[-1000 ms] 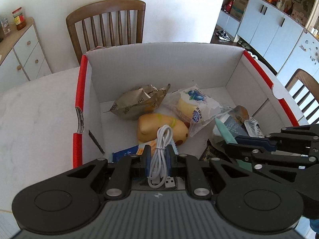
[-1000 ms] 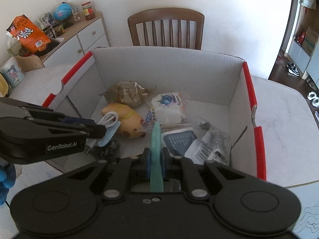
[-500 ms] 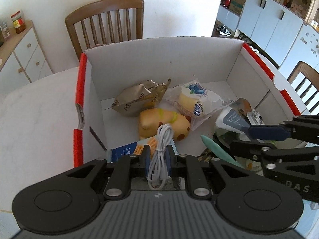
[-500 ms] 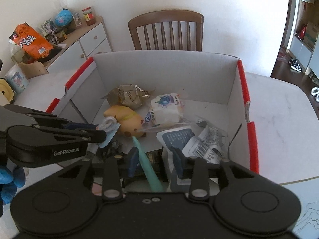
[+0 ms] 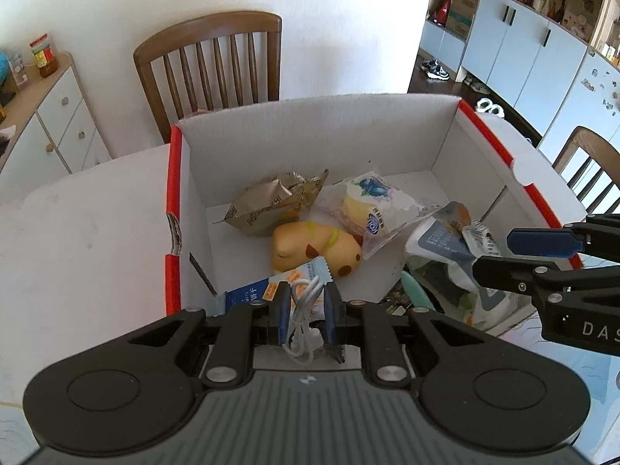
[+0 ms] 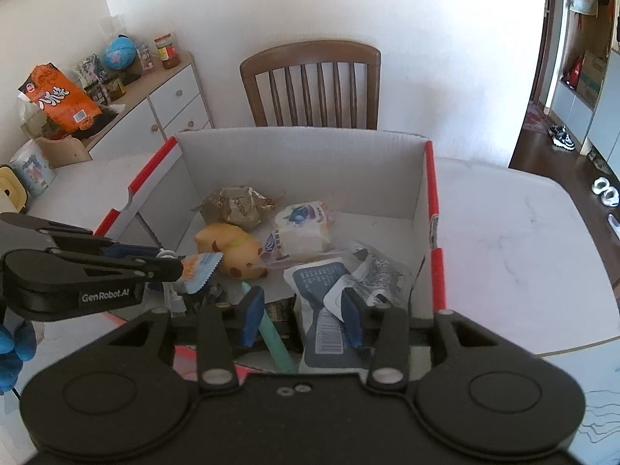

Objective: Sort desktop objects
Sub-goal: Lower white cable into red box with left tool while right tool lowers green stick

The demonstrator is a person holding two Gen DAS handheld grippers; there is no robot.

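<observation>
A white cardboard box (image 5: pixel 310 116) (image 6: pixel 302 135) with red edges holds a yellow soft toy (image 5: pixel 314 248) (image 6: pixel 232 246), a wrapped cake (image 5: pixel 372 205) (image 6: pixel 302 228), a crumpled brown bag (image 5: pixel 271 205) and a grey-blue pouch (image 6: pixel 321 279). My left gripper (image 5: pixel 306 310) (image 6: pixel 182 267) is shut on a coiled white cable (image 5: pixel 304 306) over the box's near left corner. A blue-and-orange sachet (image 5: pixel 294 286) (image 6: pixel 199 269) sits at its fingertips; I cannot tell whether it is caught too. The jaws of my right gripper (image 6: pixel 302 310) (image 5: pixel 515 254) are opening. A teal stick (image 6: pixel 275 339) (image 5: pixel 416 290) lies loose between them.
The box stands on a white marble table (image 5: pixel 77 240) (image 6: pixel 503 252). A wooden chair (image 5: pixel 213 62) (image 6: pixel 314 81) stands behind it. A sideboard (image 6: pixel 166 104) with jars and a snack bag is at the left. A blue-gloved hand (image 6: pixel 11 352) holds the left gripper.
My right gripper opened and let go of the teal stick, which dropped into the box's near edge. Both grippers rose a little. The left one kept its hold on the cable.
</observation>
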